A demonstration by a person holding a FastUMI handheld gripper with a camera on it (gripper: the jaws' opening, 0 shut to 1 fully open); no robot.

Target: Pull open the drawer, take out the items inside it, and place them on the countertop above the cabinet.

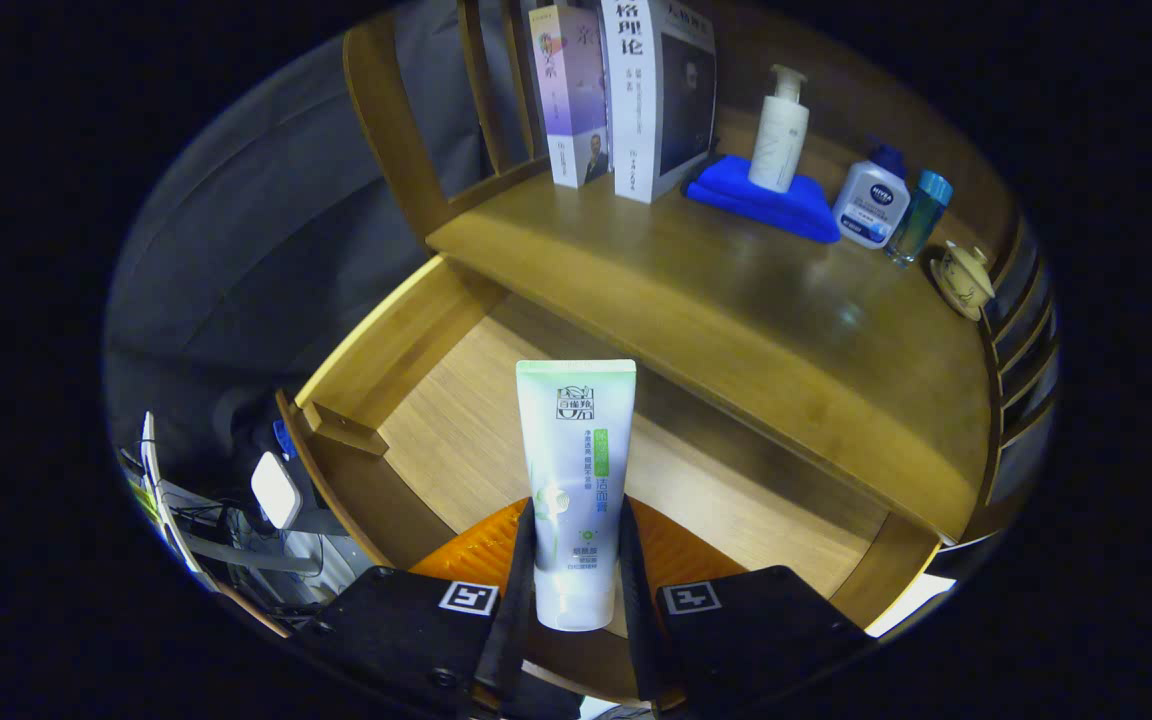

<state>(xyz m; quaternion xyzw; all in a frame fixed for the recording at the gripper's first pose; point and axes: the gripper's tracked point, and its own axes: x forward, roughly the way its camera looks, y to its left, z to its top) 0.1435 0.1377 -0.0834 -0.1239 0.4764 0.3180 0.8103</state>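
Observation:
My gripper (576, 570) is shut on a white and green tube (576, 470), both fingers pressing its lower part near the cap. The tube stands upright between the fingers, held above the pulled-out wooden drawer (456, 420). The drawer's pale floor shows around the tube with nothing else lying on it. Beyond the drawer runs the wooden countertop (736, 310) of the cabinet.
At the back of the countertop stand two books (626, 95), a white pump bottle (779, 135) on a folded blue cloth (771, 205), a white bottle with a blue cap (871, 200), a small teal bottle (921, 215) and a lidded ceramic cup (964, 278). Cables and a white box (276, 490) lie left of the drawer.

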